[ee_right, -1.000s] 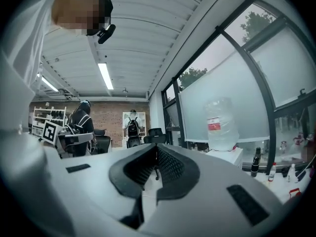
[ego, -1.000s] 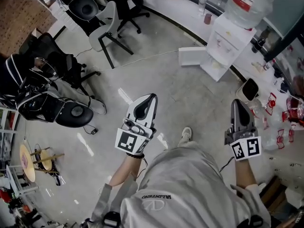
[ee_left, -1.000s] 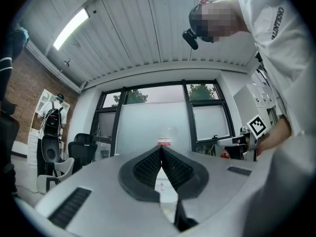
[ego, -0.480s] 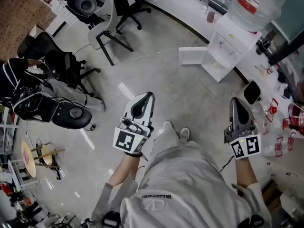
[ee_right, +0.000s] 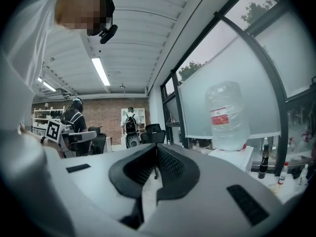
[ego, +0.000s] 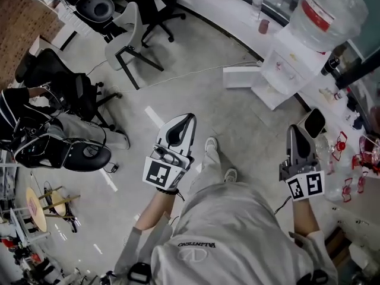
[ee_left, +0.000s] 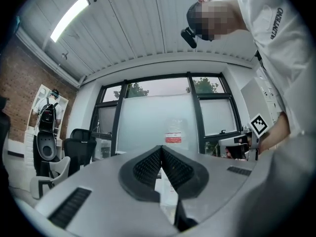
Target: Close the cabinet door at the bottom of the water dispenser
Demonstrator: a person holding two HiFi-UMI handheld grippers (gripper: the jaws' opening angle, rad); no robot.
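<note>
Grey floor (ego: pixel 178 88), cabinet door (ego: pixel 241 76) ajar on water dispenser (ego: pixel 286 67), well beyond left tool (ego: pixel 188 119) and right tool (ego: pixel 295 129), both clenched empty.

We see the water dispenser (ego: pixel 284 70) cased in smooth white plastic with a faint sheen. Its cabinet door (ego: pixel 240 76) is the same flat white, and the bottle (ego: pixel 330 8) on top is clear, ridged plastic. The floor (ego: pixel 237 129) looks to us like polished grey concrete, glossy enough to throw back streaks of light. The left gripper (ego: pixel 190 119) and right gripper (ego: pixel 297 127) wear matt pale-grey plastic shells, and their pads (ee_left: pixel 147 167) are black, finely ribbed and rubbery in look. The person's trousers (ego: pixel 231 218) are soft light cloth. We make out rough red brick on the far wall (ee_right: pixel 103 116) and frosted glass in the window (ee_left: pixel 153 125).
</note>
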